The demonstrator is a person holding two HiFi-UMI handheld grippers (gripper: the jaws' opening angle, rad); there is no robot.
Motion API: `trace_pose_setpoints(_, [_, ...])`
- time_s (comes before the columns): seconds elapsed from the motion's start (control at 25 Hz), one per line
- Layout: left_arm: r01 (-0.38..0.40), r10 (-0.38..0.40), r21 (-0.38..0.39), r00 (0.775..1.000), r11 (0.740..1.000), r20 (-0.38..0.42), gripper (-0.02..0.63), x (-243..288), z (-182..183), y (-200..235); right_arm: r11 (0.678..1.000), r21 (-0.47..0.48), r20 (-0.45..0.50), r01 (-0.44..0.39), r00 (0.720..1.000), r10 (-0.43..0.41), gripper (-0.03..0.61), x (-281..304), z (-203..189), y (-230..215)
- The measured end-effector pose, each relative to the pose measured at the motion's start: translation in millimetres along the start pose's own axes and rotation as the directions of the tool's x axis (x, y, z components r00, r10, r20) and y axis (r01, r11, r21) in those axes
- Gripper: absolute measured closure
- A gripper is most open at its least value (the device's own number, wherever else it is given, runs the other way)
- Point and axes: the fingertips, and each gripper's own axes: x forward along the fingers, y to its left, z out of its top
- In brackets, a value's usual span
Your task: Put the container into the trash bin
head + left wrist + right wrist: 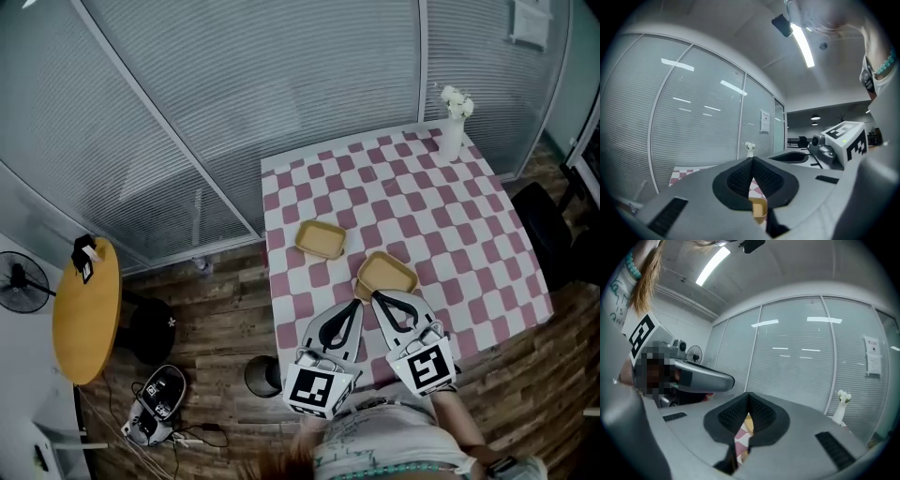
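Two shallow tan containers lie on the pink-and-white checkered table [309,183]: one [321,239] towards the left edge, the other [386,274] nearer the front. My left gripper [357,302] and right gripper [377,296] hang side by side over the table's front edge, both shut and empty, tips just short of the nearer container. In the left gripper view the jaws [752,160] meet, with a tan container [758,208] showing below them. The right gripper [749,394] is also shut, a tan container [747,425] visible through its gap. A small dark round bin [262,375] stands on the floor left of the table.
A white vase with flowers [453,127] stands at the table's far right corner. A round yellow side table [86,309], a black stool [150,328] and a fan [19,281] are at left. A black chair [544,234] sits right of the table. Glass walls with blinds lie behind.
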Motion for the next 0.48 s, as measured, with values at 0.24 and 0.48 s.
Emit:
trace_pose_setpoints(0.24, [-0.037, 0.036, -0.016, 0.999, 0.999, -0.021, 0.607, 3.5, -9.1, 11.5, 1.000, 0.004, -0.066, -0.029, 0.997, 0.029, 0.584, 16.5, -25.9, -9.0])
trace_pose_setpoints(0.48, [-0.083, 0.081, -0.032, 0.996, 0.996, -0.045, 0.607, 1.8, -16.2, 24.0, 0.996, -0.022, -0.223, -0.086, 0.972, 0.079, 0.583, 37.3, -87.0, -15.7])
